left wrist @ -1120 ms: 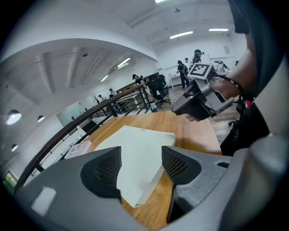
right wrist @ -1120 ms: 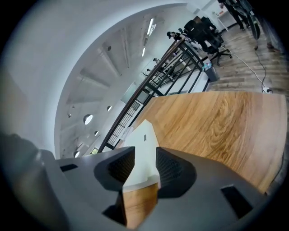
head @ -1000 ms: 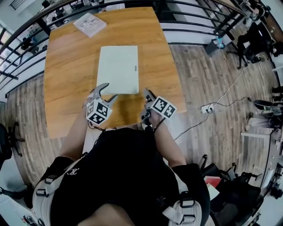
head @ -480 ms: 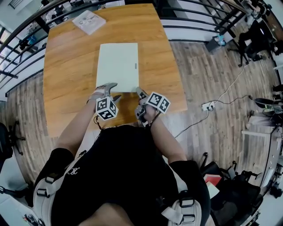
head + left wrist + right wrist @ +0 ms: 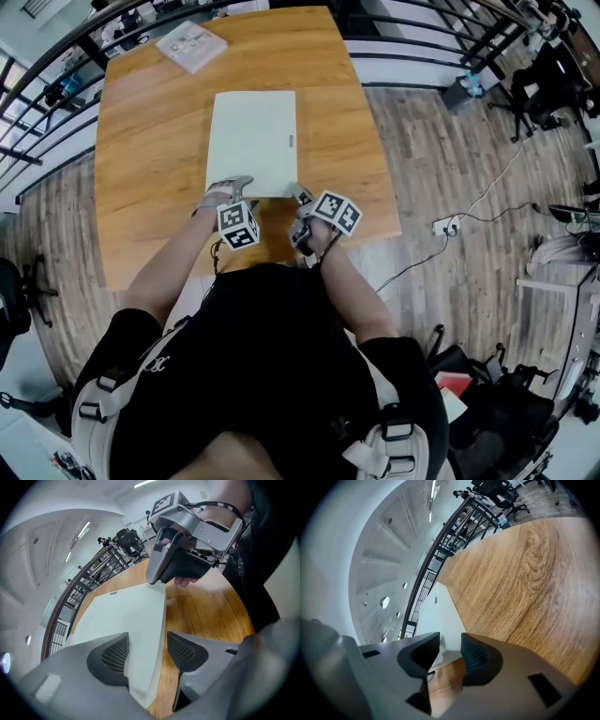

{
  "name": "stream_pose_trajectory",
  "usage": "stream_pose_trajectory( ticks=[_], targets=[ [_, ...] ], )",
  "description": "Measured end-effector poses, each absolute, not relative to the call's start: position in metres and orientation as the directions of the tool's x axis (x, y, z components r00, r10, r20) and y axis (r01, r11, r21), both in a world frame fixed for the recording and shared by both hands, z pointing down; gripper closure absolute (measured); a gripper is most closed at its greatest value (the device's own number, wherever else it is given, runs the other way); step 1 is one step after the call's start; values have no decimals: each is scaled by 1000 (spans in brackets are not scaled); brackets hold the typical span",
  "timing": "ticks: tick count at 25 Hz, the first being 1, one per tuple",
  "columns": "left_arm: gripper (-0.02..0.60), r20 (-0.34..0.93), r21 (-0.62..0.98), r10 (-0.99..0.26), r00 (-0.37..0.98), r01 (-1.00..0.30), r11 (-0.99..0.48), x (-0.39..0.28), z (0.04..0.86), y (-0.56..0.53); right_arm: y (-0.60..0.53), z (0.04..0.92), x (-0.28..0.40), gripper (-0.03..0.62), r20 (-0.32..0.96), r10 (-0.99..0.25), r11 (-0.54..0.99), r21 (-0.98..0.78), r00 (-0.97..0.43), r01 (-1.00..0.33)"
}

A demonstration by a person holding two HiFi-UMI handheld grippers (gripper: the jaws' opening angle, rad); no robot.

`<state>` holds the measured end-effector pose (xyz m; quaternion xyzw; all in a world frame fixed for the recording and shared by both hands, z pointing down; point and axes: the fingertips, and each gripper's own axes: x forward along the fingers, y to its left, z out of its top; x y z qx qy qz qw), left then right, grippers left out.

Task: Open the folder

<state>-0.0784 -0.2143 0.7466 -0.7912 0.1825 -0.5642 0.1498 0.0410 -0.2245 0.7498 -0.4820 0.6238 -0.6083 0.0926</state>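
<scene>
A pale green folder [image 5: 251, 141] lies shut and flat on the wooden table [image 5: 141, 187]. My left gripper [image 5: 234, 184] is at the folder's near edge. In the left gripper view its jaws [image 5: 147, 653] stand open, and the folder's [image 5: 126, 616] edge runs between them. My right gripper [image 5: 298, 194] is at the folder's near right corner. In the right gripper view its jaws [image 5: 450, 651] are a narrow gap apart, with the folder's corner [image 5: 442, 657] lying in that gap. The left gripper view also shows the right gripper [image 5: 157, 573] with its tip at that corner.
A flat white packet [image 5: 191, 44] lies at the table's far left corner. A dark railing [image 5: 56, 80] runs round the table's far and left sides. Bare wood [image 5: 337, 159] lies right of the folder, and a cable [image 5: 469, 211] trails on the floor to the right.
Both grippers have moved forward and closer together, up to the folder's near edge. The folder has stayed flat.
</scene>
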Motion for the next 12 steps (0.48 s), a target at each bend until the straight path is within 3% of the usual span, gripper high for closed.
stream_pose_trajectory(
  ticks=[3,12],
  targets=[
    [368,830,-462,-480,285,-132,-877,-79,748,-219,-225,753,38,464,458,-705,-195,-859,-541,-474],
    [405,827,-432,-464,318,-169,-886,-79,747,-214,-223,752,40,491,402,-689,-126,-886,-603,-446]
  ],
)
